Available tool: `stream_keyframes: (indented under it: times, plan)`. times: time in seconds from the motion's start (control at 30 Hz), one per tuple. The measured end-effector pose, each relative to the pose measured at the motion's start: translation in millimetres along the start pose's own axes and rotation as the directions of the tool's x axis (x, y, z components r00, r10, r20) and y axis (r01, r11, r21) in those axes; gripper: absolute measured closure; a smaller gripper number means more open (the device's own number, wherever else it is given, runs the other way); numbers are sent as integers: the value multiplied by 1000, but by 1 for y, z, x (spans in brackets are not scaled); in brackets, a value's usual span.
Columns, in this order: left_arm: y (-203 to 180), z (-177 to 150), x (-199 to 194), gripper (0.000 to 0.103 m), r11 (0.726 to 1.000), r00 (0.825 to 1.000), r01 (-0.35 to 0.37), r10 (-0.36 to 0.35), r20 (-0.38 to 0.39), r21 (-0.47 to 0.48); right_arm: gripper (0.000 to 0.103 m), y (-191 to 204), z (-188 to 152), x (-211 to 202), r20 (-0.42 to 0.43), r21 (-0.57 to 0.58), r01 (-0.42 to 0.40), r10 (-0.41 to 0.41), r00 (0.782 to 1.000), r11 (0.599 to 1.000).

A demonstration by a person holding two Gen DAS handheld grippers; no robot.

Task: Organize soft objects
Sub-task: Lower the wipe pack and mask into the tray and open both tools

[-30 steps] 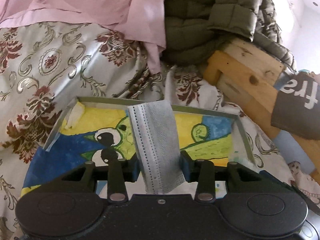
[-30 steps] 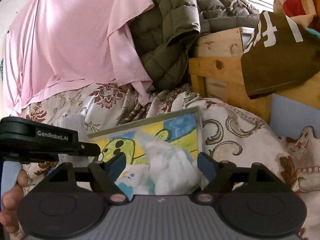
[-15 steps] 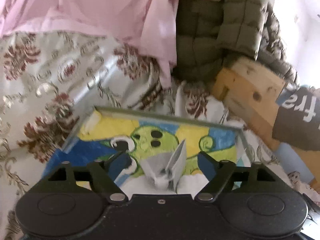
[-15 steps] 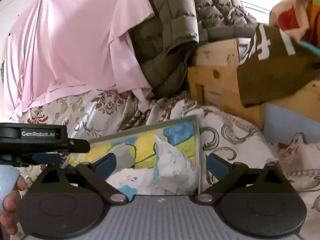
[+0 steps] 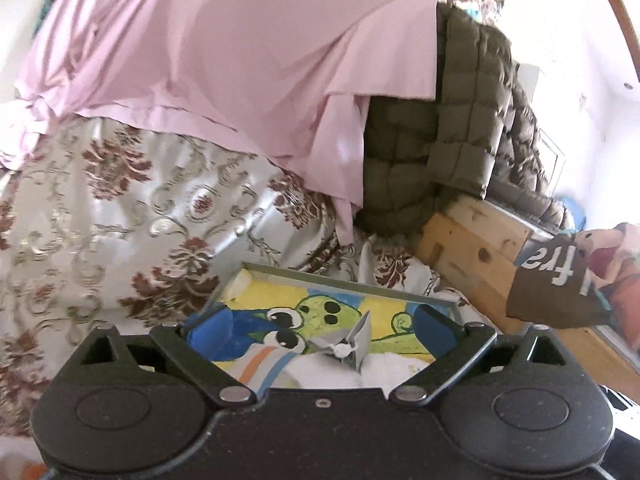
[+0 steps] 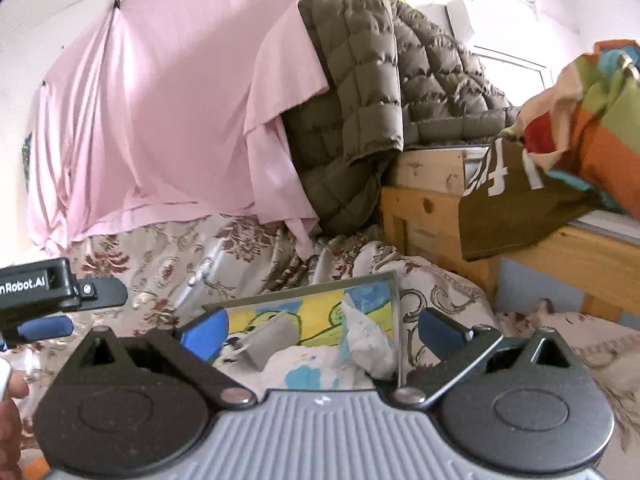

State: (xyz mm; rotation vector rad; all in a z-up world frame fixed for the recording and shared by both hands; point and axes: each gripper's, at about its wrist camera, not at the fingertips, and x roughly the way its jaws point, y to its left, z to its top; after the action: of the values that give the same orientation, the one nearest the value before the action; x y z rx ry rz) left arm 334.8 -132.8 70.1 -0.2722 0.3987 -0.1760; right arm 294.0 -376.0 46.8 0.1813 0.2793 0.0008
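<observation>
A shallow tray (image 5: 344, 280) with a green cartoon picture lies on the floral bedspread. In it a grey face mask (image 5: 354, 342) lies crumpled beside a striped cloth (image 5: 260, 362) and white padding. My left gripper (image 5: 322, 328) hovers above and behind the mask, its jaws opening, with nothing touching the blue pads. In the right wrist view the tray (image 6: 304, 292) holds the mask (image 6: 272, 338) and a white soft bundle with blue print (image 6: 362, 340). My right gripper (image 6: 322, 330) stands open above them, gripping nothing.
A pink sheet (image 5: 240, 60) and an olive quilted jacket (image 6: 360, 100) hang behind the bed. A wooden frame (image 6: 424, 208) with a brown lettered cloth (image 6: 504, 200) and a colourful cloth (image 6: 592, 120) stands at the right. The left gripper (image 6: 72, 310) shows at the left edge.
Both grippers have opened wide and drawn back and upward. The left one let go of the grey mask, the right one let go of the white bundle; both things now lie in the tray.
</observation>
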Motion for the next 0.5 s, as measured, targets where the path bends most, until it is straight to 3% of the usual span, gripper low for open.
stream_keyframes:
  times: [0.27,0.5]
  plan:
    - [14,-25,-86,1,997,996,5,-11,84,77,0,25,-5,-81,67,-59,-16,20,998,998]
    - [38,-52,-140,1,997,995,-34,26,101,75,0,50,-26,-133,91,-93,-13,21,996,996]
